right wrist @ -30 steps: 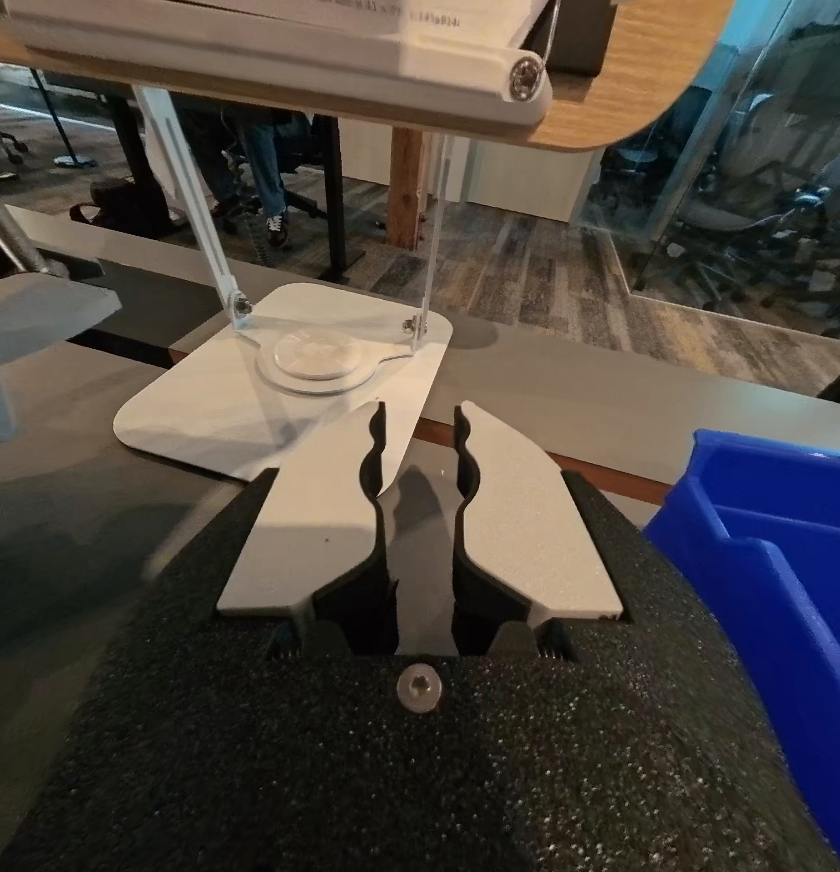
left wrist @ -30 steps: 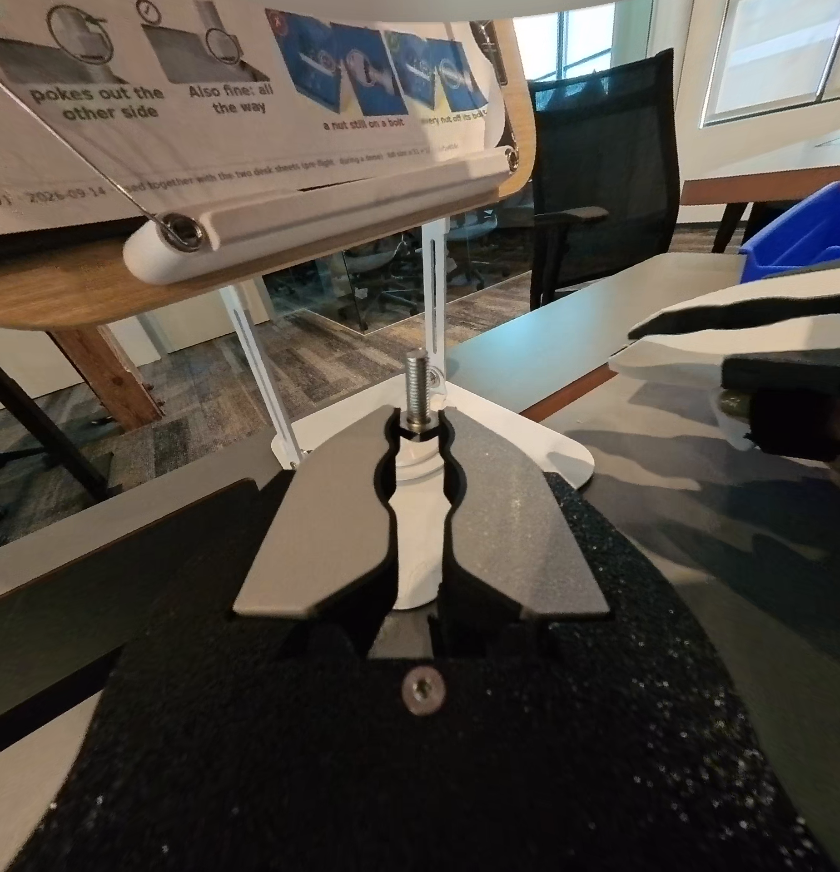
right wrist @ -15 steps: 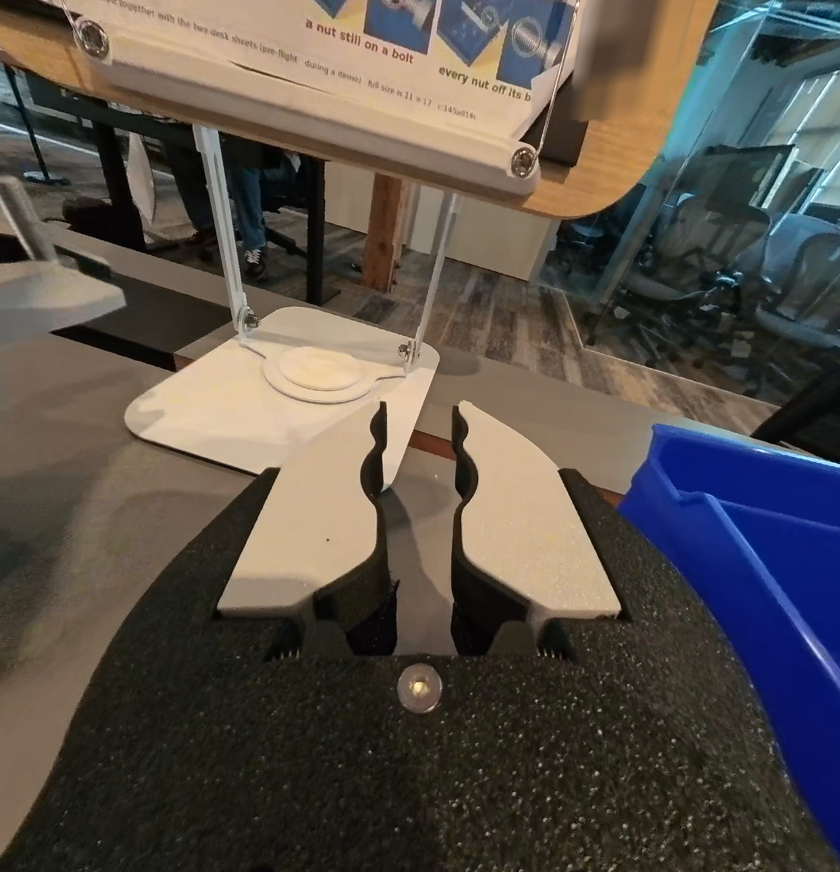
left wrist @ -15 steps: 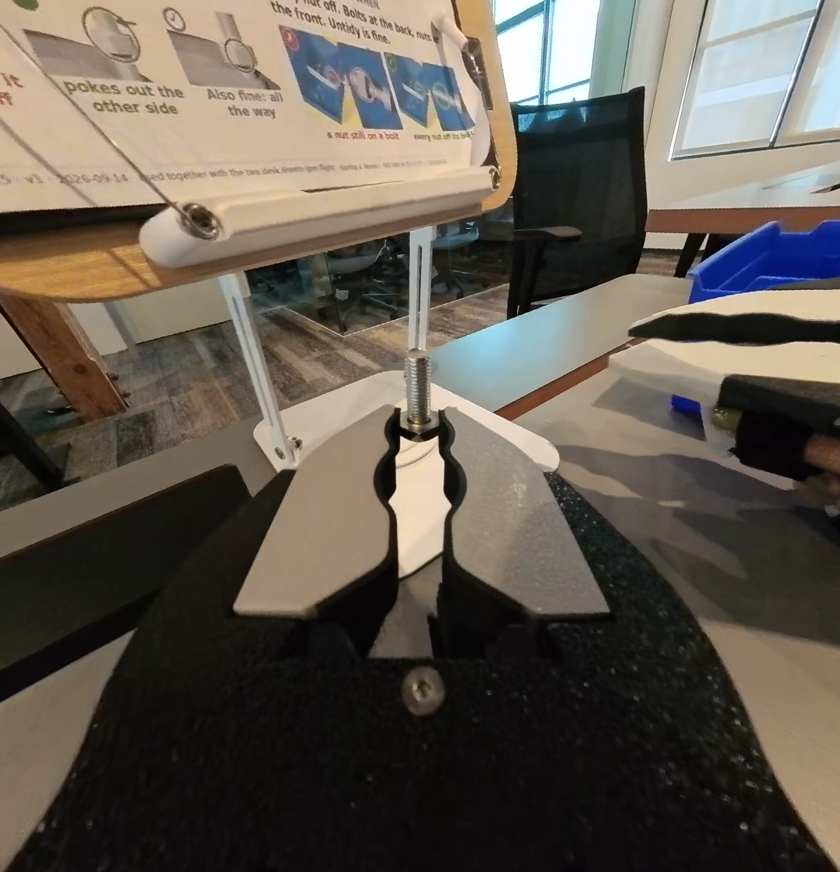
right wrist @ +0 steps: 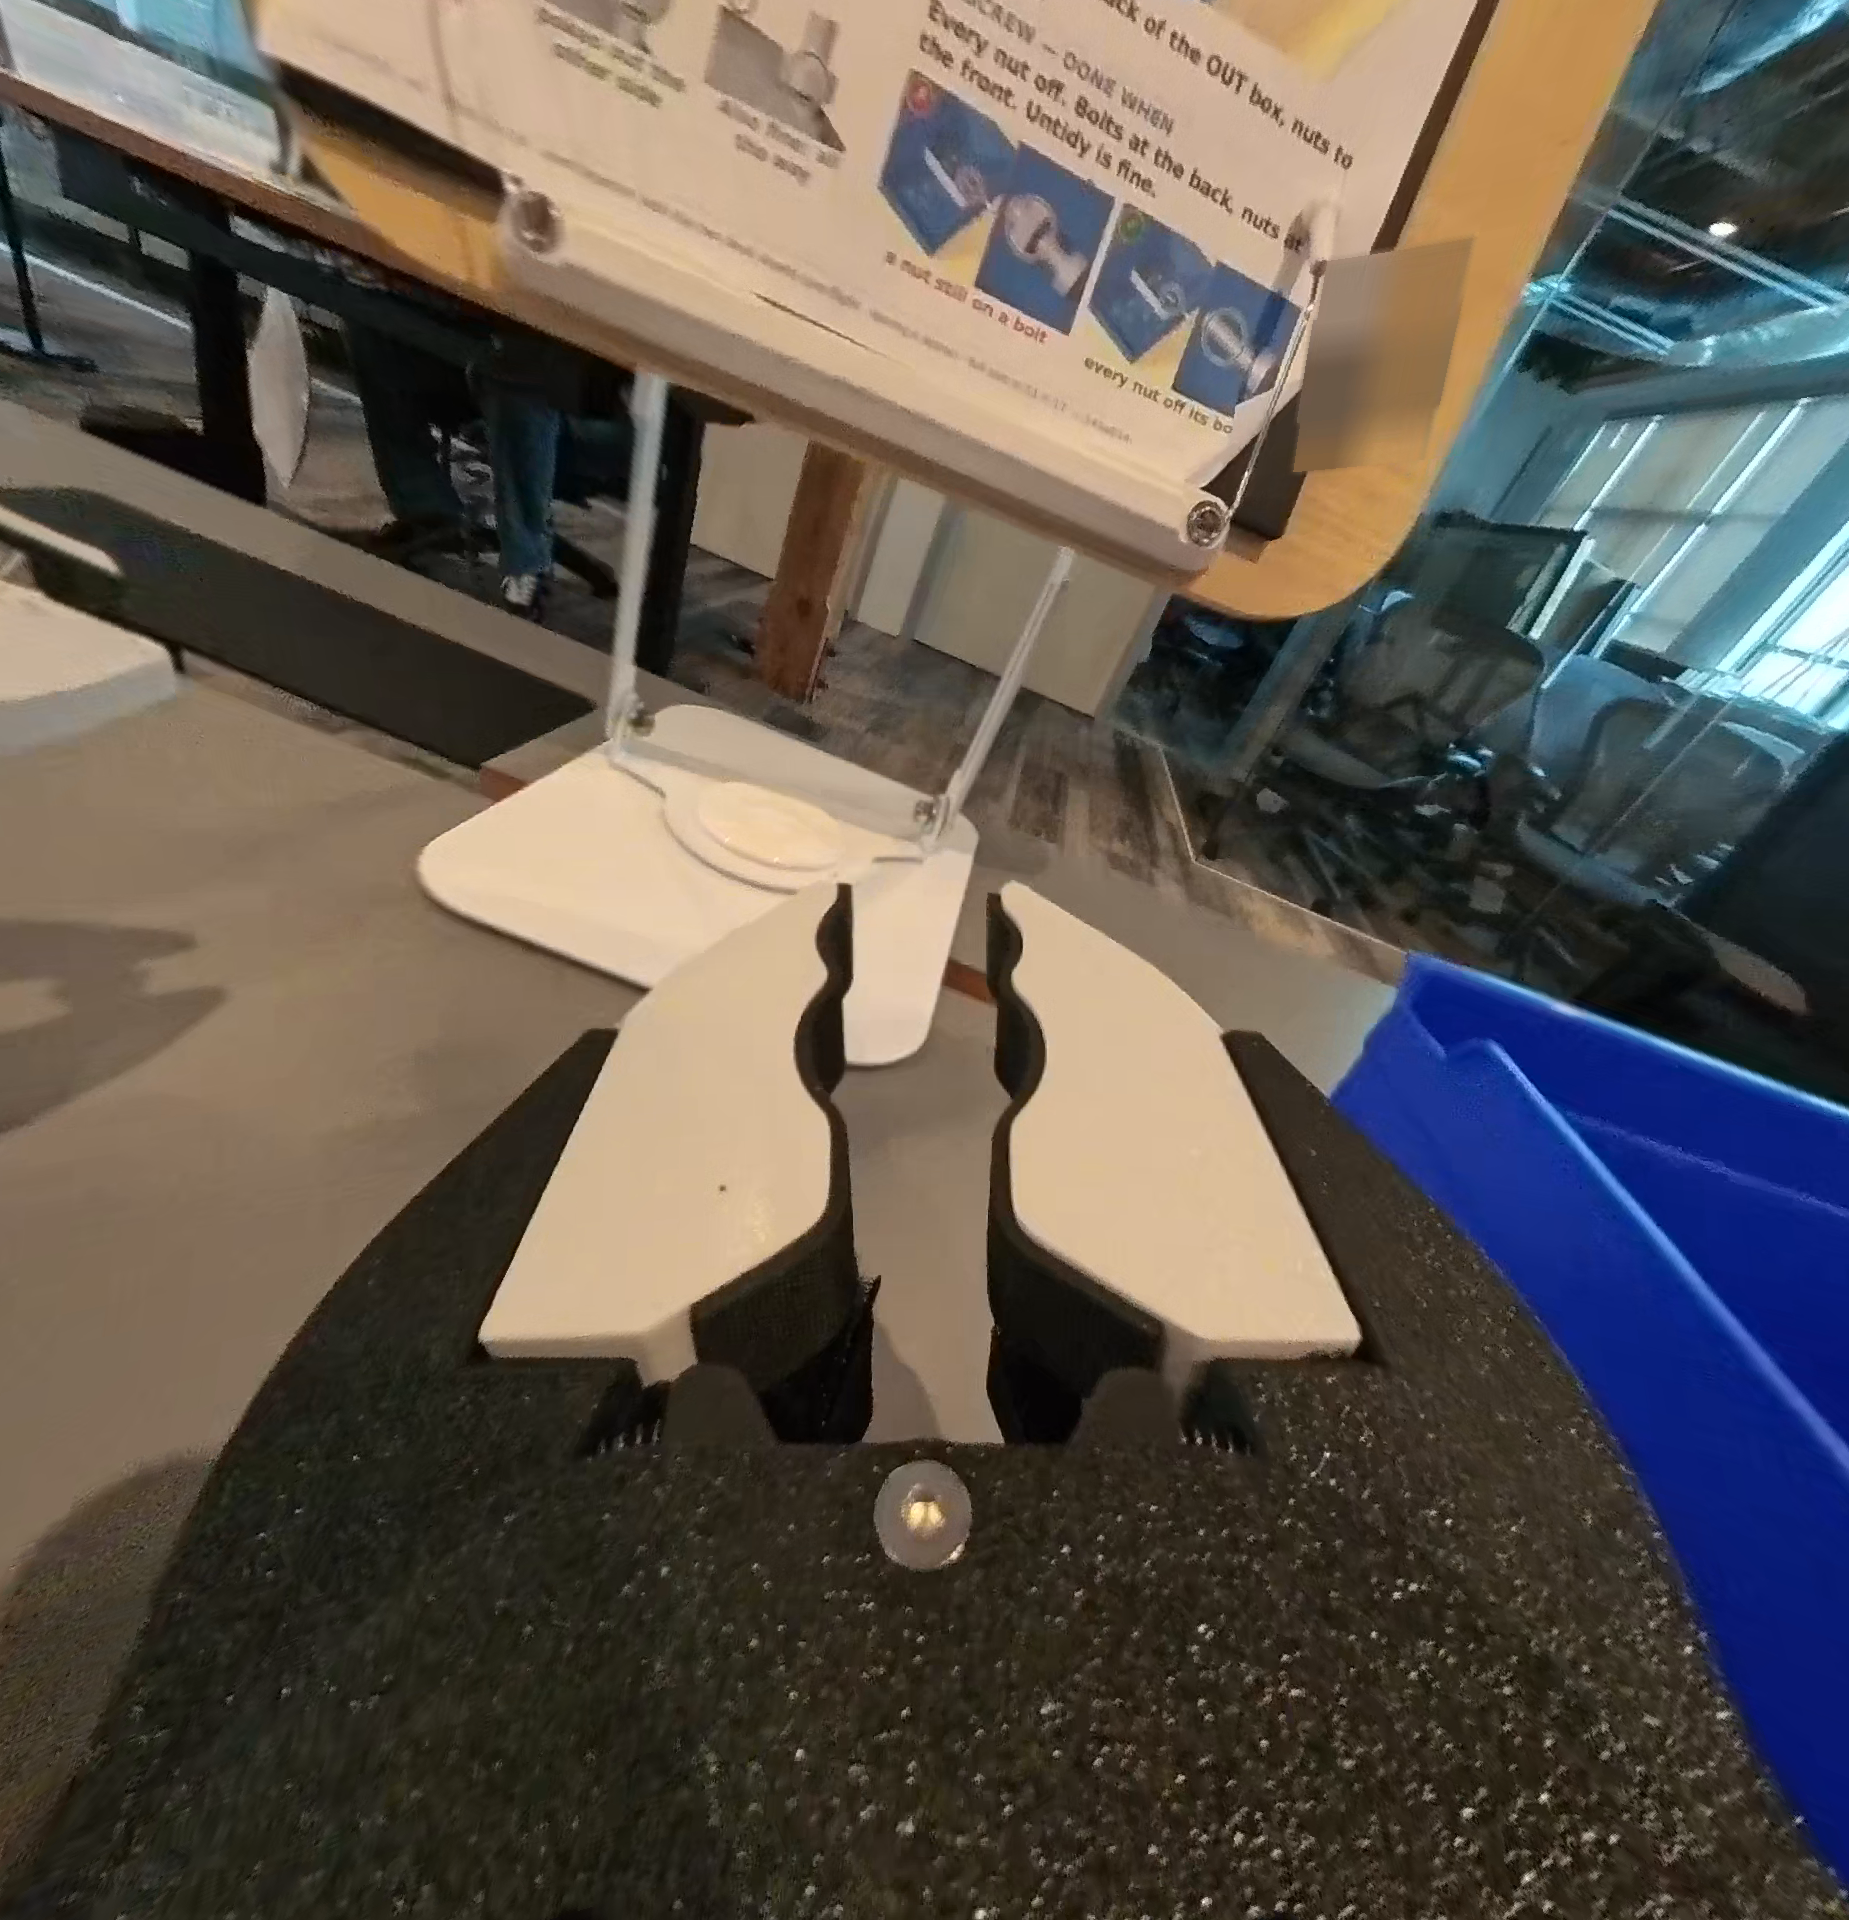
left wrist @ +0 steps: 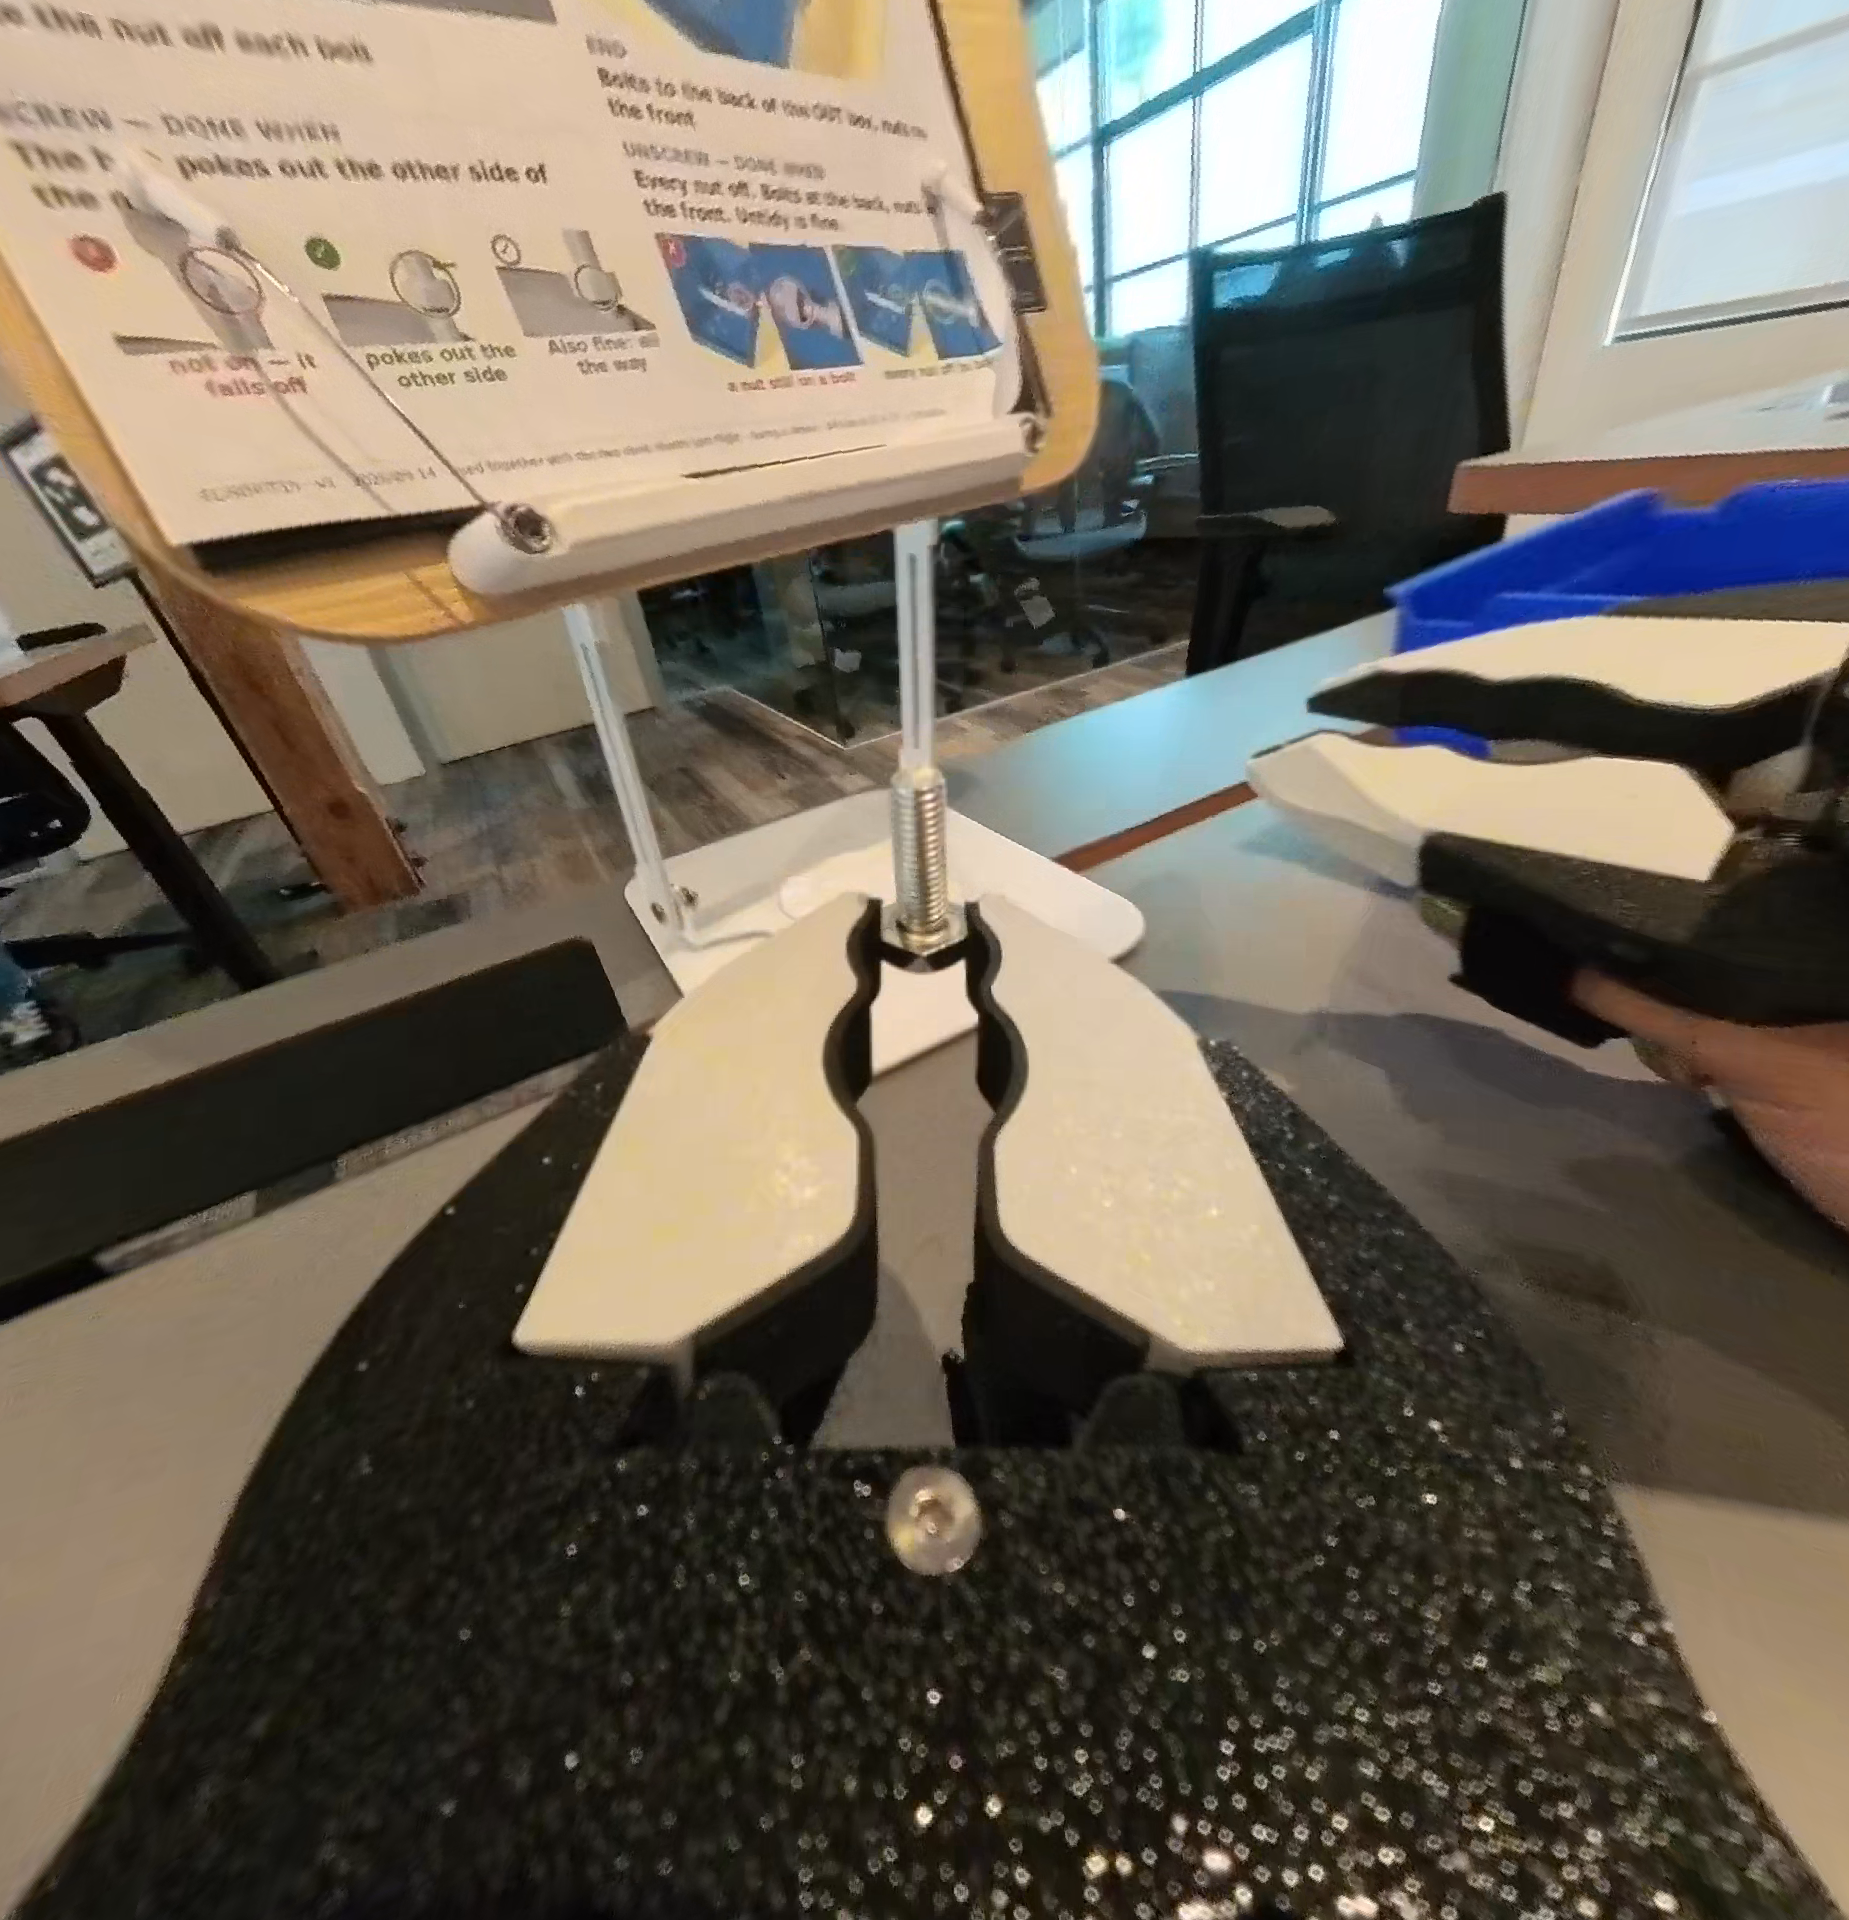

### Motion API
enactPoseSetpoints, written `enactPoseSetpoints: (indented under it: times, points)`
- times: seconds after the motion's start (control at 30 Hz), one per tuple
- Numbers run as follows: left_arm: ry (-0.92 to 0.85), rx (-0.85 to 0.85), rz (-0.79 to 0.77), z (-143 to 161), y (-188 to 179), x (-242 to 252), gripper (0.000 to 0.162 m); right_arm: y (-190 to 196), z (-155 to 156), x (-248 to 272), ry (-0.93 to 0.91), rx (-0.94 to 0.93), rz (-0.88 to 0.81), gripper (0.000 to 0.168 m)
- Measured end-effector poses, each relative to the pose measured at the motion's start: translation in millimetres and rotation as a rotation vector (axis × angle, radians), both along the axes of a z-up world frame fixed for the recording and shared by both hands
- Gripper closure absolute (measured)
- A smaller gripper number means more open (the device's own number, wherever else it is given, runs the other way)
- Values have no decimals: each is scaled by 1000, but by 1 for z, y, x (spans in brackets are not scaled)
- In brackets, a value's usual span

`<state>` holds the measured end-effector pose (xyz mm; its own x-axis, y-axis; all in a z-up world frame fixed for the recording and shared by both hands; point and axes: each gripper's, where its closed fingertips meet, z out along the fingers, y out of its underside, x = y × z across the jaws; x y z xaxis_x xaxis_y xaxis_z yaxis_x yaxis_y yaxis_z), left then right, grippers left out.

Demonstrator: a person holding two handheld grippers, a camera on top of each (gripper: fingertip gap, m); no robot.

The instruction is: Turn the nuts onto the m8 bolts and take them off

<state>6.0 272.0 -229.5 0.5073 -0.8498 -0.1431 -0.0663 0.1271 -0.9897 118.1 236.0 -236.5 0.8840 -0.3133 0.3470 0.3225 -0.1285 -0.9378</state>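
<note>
My left gripper (left wrist: 920, 923) is shut on the hex head of a silver M8 bolt (left wrist: 918, 831). The bolt stands upright, threaded end up, just past the fingertips. I see no nut on the threads. My right gripper (right wrist: 920, 914) is open and empty above the grey table, with only the table and the stand base showing between its white fingers (right wrist: 1138, 1143). It also shows in the left wrist view (left wrist: 1289, 740), to the right of the bolt and apart from it, held by a hand (left wrist: 1793, 1132).
A white stand base (right wrist: 587, 873) with thin legs carries an instruction sheet (left wrist: 546, 312) on a wooden board over the far table edge. A blue bin (right wrist: 1647, 1226) stands close to the right of the right gripper. A black office chair (left wrist: 1346, 436) is behind.
Both cameras have tilted up and pulled back, so more of the instruction sheet shows. The left gripper still holds the bolt. The right gripper stays open to its right.
</note>
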Motion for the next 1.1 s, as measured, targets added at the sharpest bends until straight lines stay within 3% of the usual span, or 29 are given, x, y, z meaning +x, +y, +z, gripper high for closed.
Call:
enactPoseSetpoints:
  times: [0.2,0.47,0.67,1.1]
  points:
    - [4,-63,-25,-7,-63,-41,147,-66,1,-38,56,41,-12,146]
    - [91,-94,-54,-18,-84,-57,147,-110,-2,-67,83,12,-14,145]
    - [108,-176,-108,-25,-84,-50,147,-105,3,-79,98,-4,44,140]
    - [189,-184,-148,-35,-85,-41,147,-98,-2,-89,214,-36,149,138]
